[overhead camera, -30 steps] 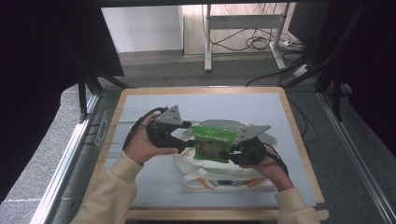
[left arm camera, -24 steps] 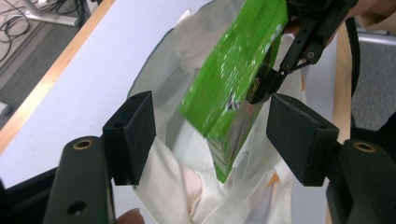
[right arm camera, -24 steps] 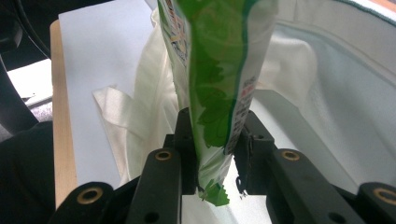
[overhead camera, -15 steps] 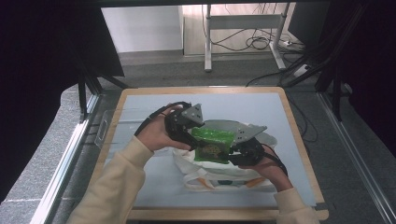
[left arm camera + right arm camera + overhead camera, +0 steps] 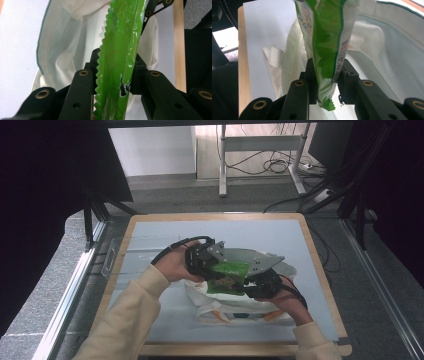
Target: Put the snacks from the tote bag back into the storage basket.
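A green snack packet [image 5: 227,276] hangs over the open mouth of a white cloth bag [image 5: 235,312] in the middle of the table. My left gripper [image 5: 204,265] holds the packet's left, saw-toothed edge. Its jaws have just been closing, and in the left gripper view both pads press on the packet [image 5: 117,50], so the left gripper [image 5: 116,62] is shut on it. My right gripper [image 5: 256,284] grips the opposite end. In the right gripper view the packet [image 5: 324,37] is pinched between the pads of the right gripper [image 5: 327,67], above the bag's opening [image 5: 387,50].
The bag lies on a pale sheet over a board with a wooden rim [image 5: 320,270]. A clear plastic piece [image 5: 111,262] sits at the table's left edge. Dark frame posts and cables stand beyond the far edge.
The left hand came in from the left to the packet and its jaws shut on the packet's edge. The right hand stayed put, still gripping the packet.
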{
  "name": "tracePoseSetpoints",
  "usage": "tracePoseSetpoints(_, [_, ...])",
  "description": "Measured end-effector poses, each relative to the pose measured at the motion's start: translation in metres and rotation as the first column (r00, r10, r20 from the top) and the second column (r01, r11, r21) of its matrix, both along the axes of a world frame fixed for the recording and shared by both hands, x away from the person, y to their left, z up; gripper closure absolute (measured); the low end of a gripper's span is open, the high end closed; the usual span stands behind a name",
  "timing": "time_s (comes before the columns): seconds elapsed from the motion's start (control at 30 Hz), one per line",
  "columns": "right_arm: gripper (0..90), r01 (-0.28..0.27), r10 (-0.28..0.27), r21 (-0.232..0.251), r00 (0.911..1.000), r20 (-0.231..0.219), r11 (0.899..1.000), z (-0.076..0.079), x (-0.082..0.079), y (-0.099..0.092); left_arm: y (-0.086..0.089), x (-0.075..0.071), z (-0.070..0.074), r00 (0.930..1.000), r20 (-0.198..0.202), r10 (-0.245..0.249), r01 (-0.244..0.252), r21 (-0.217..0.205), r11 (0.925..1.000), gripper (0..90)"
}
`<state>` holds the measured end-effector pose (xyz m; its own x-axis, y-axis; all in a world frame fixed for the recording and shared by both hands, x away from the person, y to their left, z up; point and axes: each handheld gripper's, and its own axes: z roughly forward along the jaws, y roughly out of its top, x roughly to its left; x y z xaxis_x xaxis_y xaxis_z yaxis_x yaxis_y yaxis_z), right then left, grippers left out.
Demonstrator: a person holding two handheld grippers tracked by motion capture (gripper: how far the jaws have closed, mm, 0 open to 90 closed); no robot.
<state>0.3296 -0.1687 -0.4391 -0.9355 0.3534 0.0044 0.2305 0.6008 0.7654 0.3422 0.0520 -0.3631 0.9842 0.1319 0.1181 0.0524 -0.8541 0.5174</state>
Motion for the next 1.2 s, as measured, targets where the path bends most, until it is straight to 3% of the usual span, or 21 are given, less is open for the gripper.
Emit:
tracePoseSetpoints(0.27, [66.7,0.003,-0.002,0.031,1.0000,-0.001,1.000,0.002,0.000,-0.002,0.004,0.001,0.002,0.9999,-0.010,0.013,-0.013,-0.033,0.9994,74.2])
tracePoseSetpoints(0.53, [47.9,0.052,-0.052,0.070,0.9986,-0.006,0.996,0.004,-0.001,-0.011,0.017,0.002,0.009,0.9991,-0.006,0.041,-0.041,-0.071,0.9966,74.7])
tracePoseSetpoints(0.9, [41.7,0.127,-0.124,0.105,0.9918,-0.029,0.986,0.007,-0.006,-0.030,0.039,0.005,0.021,0.9980,-0.006,0.062,-0.063,-0.114,0.9915,74.7])
tracePoseSetpoints(1.2, [39.8,0.171,-0.169,0.115,0.9853,-0.024,0.979,0.009,-0.011,-0.038,0.041,0.003,0.032,0.9980,0.015,0.062,-0.059,-0.126,0.9903,74.7])
